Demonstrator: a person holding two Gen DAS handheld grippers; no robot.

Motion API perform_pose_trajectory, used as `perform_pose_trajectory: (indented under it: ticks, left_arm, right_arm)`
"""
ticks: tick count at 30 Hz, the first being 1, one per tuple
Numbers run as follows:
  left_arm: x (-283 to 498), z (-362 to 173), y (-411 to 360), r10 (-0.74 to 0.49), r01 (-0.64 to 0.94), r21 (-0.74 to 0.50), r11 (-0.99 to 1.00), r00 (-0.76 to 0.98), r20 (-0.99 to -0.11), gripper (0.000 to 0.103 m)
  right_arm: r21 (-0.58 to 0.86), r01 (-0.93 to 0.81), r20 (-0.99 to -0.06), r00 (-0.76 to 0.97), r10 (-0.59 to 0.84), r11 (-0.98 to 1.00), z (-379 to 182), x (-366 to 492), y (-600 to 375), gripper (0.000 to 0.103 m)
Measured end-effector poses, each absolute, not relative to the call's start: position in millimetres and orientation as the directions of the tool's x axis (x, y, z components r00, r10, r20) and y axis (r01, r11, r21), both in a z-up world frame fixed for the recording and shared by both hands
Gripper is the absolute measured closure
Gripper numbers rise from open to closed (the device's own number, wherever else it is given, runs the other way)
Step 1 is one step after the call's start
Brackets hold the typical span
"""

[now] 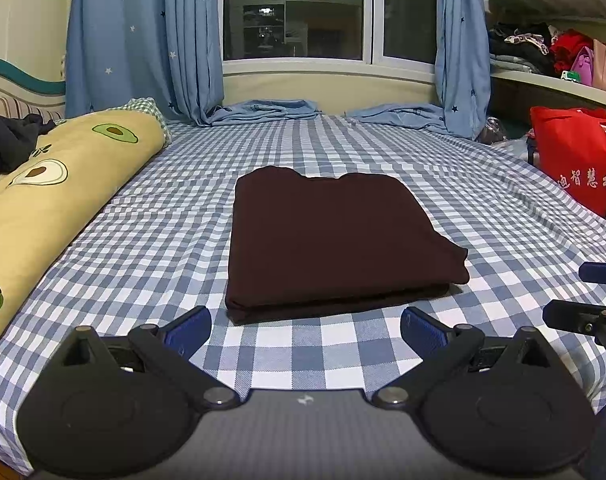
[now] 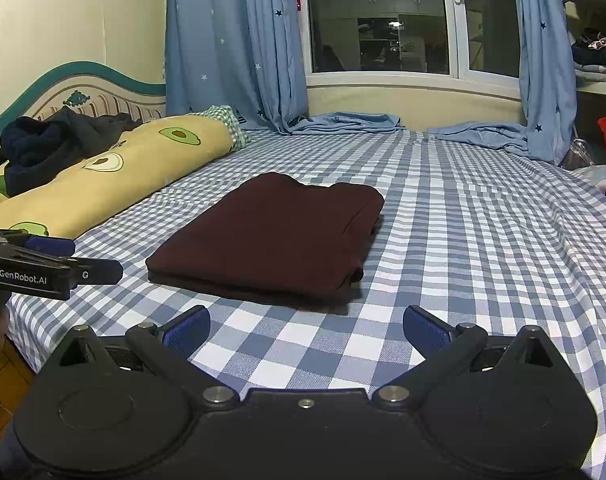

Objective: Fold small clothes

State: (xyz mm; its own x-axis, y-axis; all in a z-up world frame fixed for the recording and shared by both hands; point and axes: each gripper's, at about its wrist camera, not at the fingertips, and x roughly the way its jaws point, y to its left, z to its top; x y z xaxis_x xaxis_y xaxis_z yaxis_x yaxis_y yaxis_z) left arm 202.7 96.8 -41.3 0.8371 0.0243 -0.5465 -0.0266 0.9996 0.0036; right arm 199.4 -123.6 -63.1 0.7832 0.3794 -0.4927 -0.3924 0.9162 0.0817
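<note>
Left gripper (image 1: 306,330) jaws wide apart, nothing between them; right gripper (image 2: 306,328) same, empty. Both sit low over the checked bed sheet (image 1: 143,248), just short of the folded maroon garment (image 1: 331,240), which lies flat mid-bed, touching neither. My left view catches the right gripper only as finger ends cut off at its edge. It alone shows the red bag (image 1: 575,160) with print. My right view alone shows the dark clothes pile (image 2: 51,144) on the avocado pillow (image 2: 115,176). Shelf contents are too cluttered to identify.
</note>
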Motion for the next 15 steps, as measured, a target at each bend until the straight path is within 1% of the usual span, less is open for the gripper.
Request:
perform_pose_trajectory:
  ticks: [3, 7, 11, 15]
  left_arm:
    - [201.9, -41.6, 95.9, 0.022, -0.021, 0.008, 1.0, 0.839, -0.544, 0.001]
    - [197.8, -41.0, 91.1, 0.009, 0.012, 0.037, 0.999, 0.857, -0.515, 0.001]
    - [195.1, -37.3, 92.6, -0.034, 0.036, -0.006, 0.999, 0.866, -0.499, 0.001]
    - [195.8, -35.6, 93.0, -0.016, 0.018, -0.001, 1.0, 0.871, -0.49, 0.001]
  right_arm:
    - [0.081, -0.391, -0.493, 0.783, 0.378, 0.917, -63.2, 199.3, -123.3, 0.001]
    - [0.084, -0.39, -0.496, 0.782, 0.378, 0.917, -64.1, 199.3, -124.8, 0.001]
    - [0.084, -0.389, -0.497, 0.782, 0.377, 0.917, -65.2, 200.6, -127.4, 0.001]
    - [0.083, -0.39, -0.497, 0.781, 0.377, 0.917, -65.3, 200.8, -127.5, 0.001]
